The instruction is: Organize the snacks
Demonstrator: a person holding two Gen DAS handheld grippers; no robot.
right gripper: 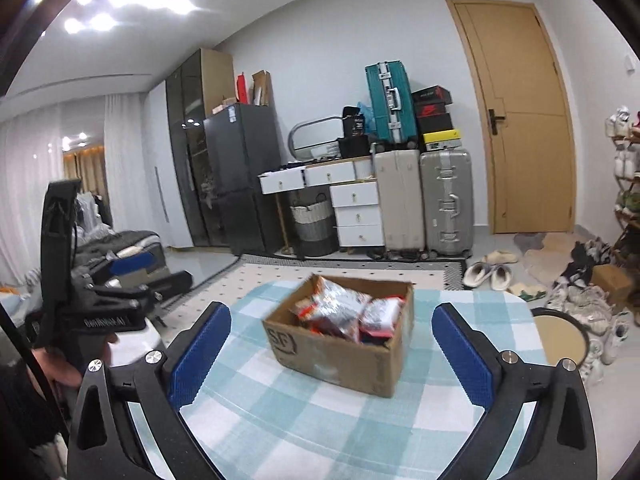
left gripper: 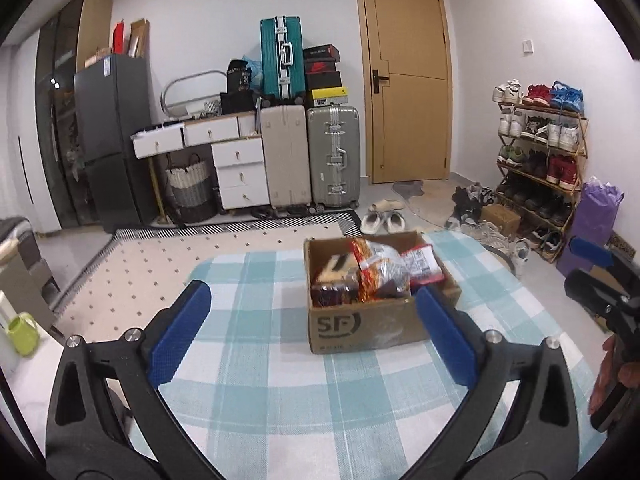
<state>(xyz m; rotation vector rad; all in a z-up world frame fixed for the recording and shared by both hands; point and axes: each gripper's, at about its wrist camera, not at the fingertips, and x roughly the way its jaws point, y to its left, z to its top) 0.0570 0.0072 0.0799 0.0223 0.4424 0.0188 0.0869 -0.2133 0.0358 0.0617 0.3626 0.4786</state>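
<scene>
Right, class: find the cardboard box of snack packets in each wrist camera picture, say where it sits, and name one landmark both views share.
Left wrist view: the cardboard box sits right of centre on the checked tablecloth, by the left gripper's right-hand finger.
Right wrist view: the box sits at centre, angled, between the right gripper's open fingers.
Shared landmark: the teal suitcase.

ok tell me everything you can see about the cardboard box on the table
The cardboard box is brown, a bit worn, with SF printed in dark letters on its near side. It stands upright on the table, on a blue and white checked cloth, with its top open. Inside are several snack bags, crinkly red, orange and silver ones, piled about to the rim. Neither the left gripper nor the right gripper touches it; both are open and empty, short of the box.
</scene>
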